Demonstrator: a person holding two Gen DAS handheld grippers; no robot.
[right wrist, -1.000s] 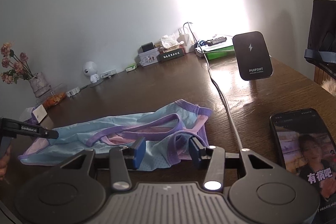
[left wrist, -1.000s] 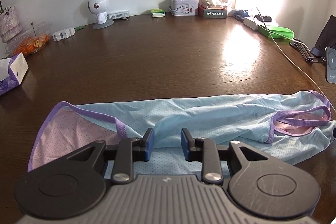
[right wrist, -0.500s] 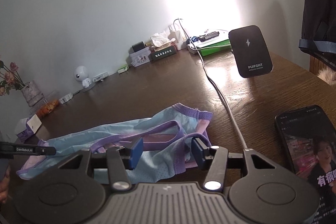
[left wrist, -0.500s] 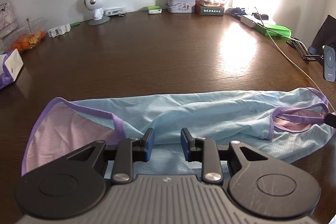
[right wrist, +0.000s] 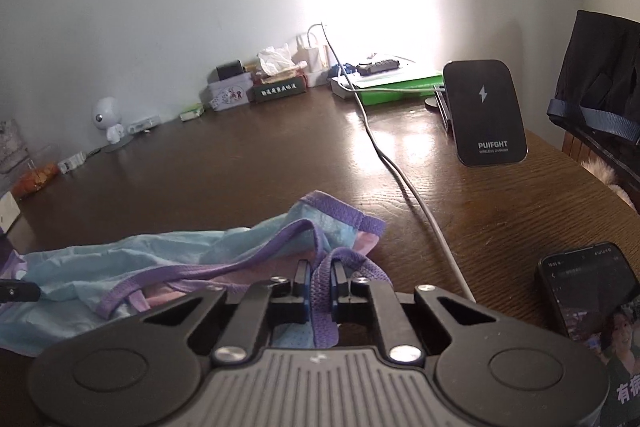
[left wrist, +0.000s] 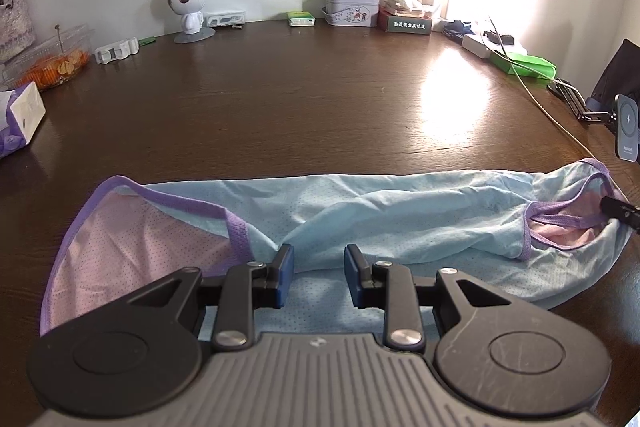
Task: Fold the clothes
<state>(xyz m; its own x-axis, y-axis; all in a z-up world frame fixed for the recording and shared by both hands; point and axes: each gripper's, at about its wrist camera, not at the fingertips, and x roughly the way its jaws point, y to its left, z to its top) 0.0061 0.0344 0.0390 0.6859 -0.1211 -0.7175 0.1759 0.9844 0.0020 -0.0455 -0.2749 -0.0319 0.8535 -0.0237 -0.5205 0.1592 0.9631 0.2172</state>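
Trim (right wrist: 322, 283) is all my right gripper (right wrist: 321, 281) has just closed on, so lifting may slip it. Left gripper (left wrist: 319, 275) sits parted over the garment (left wrist: 360, 211), gripping nothing; cable (right wrist: 404, 187) may snag.

Left gripper (left wrist: 319, 275) low over light blue garment (left wrist: 360, 211), jaws parted with a gap, fabric beneath them, not pinched; garment spread flat across dark wooden table (left wrist: 300, 99), purple trim, pink lining exposed at left end; black tip of right gripper (left wrist: 618, 211) at garment's right armhole.
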